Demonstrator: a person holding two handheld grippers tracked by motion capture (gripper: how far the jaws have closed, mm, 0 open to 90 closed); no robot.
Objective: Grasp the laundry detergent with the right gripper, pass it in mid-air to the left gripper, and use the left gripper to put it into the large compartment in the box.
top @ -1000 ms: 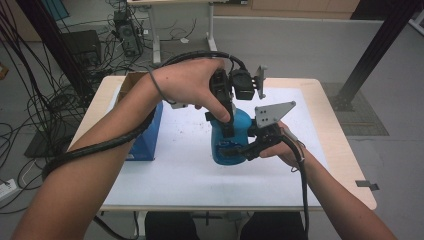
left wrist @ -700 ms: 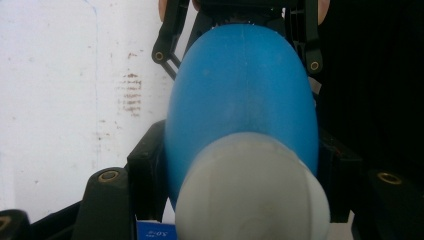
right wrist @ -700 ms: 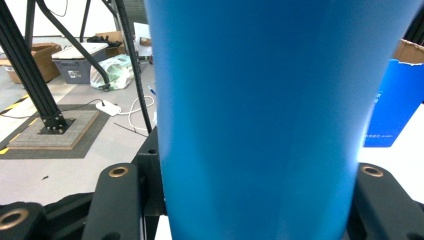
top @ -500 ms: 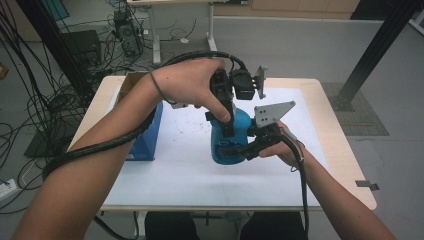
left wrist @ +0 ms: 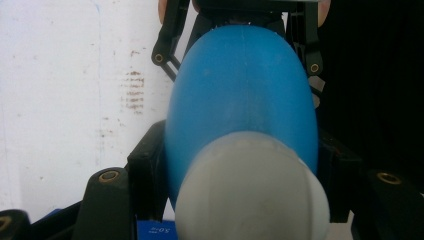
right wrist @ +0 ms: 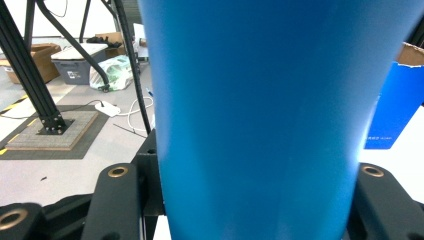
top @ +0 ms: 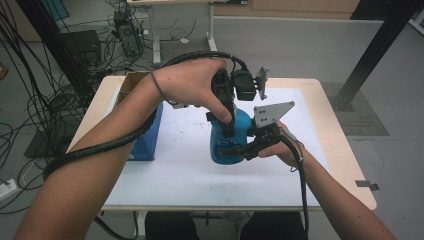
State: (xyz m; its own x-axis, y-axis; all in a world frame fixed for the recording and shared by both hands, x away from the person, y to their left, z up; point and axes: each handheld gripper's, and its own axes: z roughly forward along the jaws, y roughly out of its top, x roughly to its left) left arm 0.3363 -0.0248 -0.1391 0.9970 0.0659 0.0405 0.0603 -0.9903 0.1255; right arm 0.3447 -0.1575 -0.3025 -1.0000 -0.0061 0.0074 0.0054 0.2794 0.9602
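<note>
We are looking down on a blue bottle (top: 227, 142) standing upright near the middle of the white surface (top: 180, 165), and both claws are gripping it at once. The left claw (top: 226, 122) is coming down from above, at twelve o'clock of the bottle, with its black jaws pressing on the upper body just below the pale grey cap (left wrist: 252, 190); in the left gripper view the cap is sitting close to the lens, with the rounded blue body (left wrist: 245, 90) swelling out beyond it and the jaws hugging it on both sides. The right claw (top: 235, 150) is reaching in level from about four o'clock and clamping the lower body, its grey three-cornered plate (top: 272, 114) sticking up beside the bottle's shoulder. In the right gripper view the blue wall of the bottle (right wrist: 265, 115) is sitting squarely between the two jaws, touching both. The left hand (top: 192, 82) is wrapping over the top of its tool, and the right hand (top: 282, 150) is holding its handle at the bottle's three o'clock side. At about nine o'clock of the bottle, near the surface's left edge, an open blue cardboard box (top: 147, 135) is standing, apart from the bottle. The left cable (top: 100, 147) is draping over the left forearm.
</note>
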